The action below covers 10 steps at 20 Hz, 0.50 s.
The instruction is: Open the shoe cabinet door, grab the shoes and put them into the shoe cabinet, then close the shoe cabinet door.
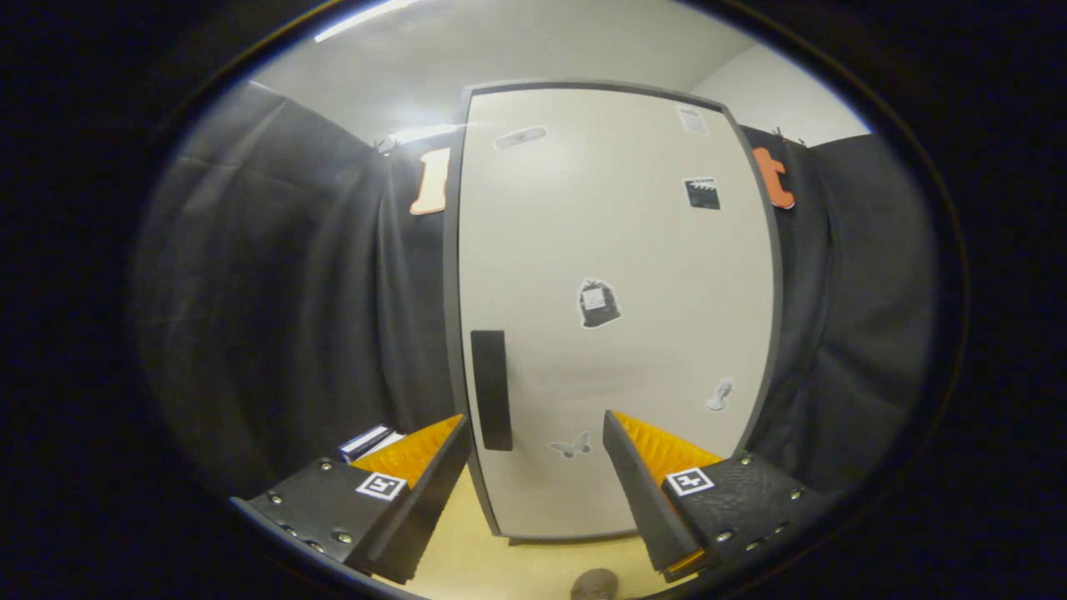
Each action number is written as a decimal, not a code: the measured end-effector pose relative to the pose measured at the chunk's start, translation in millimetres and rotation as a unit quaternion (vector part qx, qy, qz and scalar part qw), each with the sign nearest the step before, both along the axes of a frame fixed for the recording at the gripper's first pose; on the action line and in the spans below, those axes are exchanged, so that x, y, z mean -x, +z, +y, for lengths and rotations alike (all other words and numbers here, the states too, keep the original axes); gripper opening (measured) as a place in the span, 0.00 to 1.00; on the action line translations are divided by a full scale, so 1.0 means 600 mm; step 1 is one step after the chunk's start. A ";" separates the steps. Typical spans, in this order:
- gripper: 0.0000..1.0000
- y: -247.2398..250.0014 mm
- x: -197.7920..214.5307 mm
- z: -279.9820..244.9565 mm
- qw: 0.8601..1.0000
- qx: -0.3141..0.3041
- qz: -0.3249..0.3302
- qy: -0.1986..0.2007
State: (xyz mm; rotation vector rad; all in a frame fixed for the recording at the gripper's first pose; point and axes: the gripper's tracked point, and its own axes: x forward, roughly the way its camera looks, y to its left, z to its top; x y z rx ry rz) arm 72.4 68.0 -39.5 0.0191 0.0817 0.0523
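Gripper (533, 467) spread wide, nothing between the fingers, no contact with anything. Each finger carries a small square marker tag on its top face.

Straight ahead, just beyond the fingertips: shoe cabinet (613, 308), upright, door (633, 250) closed flush in its darker frame. The door face fills the gap between the fingers. Dark vertical handle (492, 389) sits on the door's left edge, low down, just ahead of the left fingertip and slightly inboard of it; not touched.

Stickers scattered over the door: a dark bag-shaped one (598, 302) about mid-door, a black square one (702, 193) up toward the right, pale ones near the top, a butterfly shape (571, 446) low between the fingers, another pale one (720, 394) above the right finger.

Floor (508, 558) under the fingers is light wood-tone. A rounded grey thing (595, 585) lies on it below the gripper, close in; possibly a shoe toe, too cropped to say.

Outboard of the left finger, a small white-and-dark object (367, 442) on the floor beside the cabinet, unclear what. Black cloth wall (275, 292) on both sides of the cabinet.
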 end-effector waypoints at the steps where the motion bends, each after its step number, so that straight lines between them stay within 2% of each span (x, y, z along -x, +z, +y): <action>1: 0.96 -0.002 -0.014 0.008 1.000 -0.002 0.000 -0.003; 7: 0.96 -0.028 -0.095 0.030 0.999 -0.013 0.010 -0.027; 10: 0.86 -0.038 -0.124 0.040 0.999 -0.003 0.011 -0.038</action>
